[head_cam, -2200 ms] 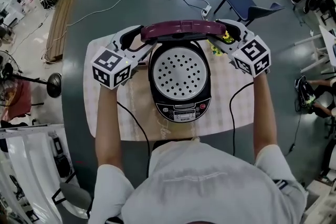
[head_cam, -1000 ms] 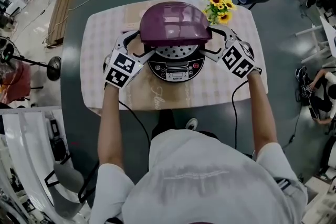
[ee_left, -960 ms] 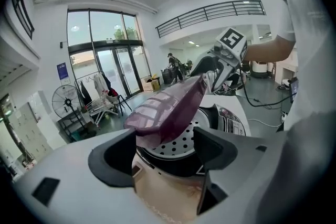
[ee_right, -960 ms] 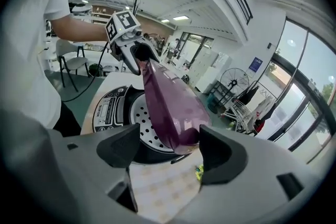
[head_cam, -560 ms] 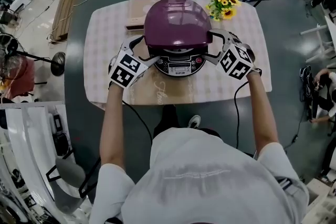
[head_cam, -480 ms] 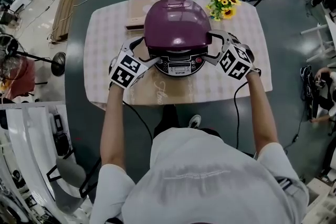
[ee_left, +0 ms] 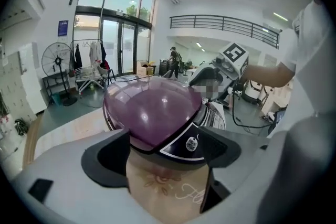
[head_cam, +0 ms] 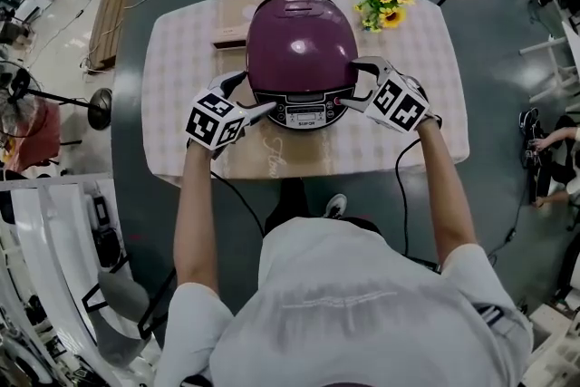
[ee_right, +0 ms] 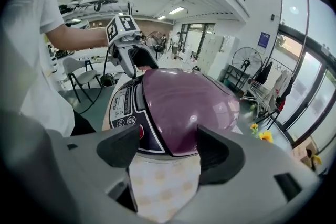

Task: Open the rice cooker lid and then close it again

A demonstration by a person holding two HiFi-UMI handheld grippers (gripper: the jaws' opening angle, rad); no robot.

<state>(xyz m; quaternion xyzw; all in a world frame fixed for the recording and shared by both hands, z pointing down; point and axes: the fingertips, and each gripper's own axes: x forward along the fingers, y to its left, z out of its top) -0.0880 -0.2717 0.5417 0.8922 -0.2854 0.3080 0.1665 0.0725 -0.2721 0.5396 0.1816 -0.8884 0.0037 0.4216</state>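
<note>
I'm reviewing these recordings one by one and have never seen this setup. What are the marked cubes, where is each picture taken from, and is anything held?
There is no robot: a person holds a hand-held gripper in each hand, and the marked cubes are part of those. The head view comes from a camera on the person's head, looking down. The other two come from cameras riding on the left hand-held gripper and the right hand-held gripper, looking along their jaws. On the cloth-covered table stand a rice cooker with its purple lid shut and sunflowers. Both pairs of jaws stand apart beside the cooker's front; the left ones have just been opening. The cooker's edge shows in each gap, but nothing is gripped.
</note>
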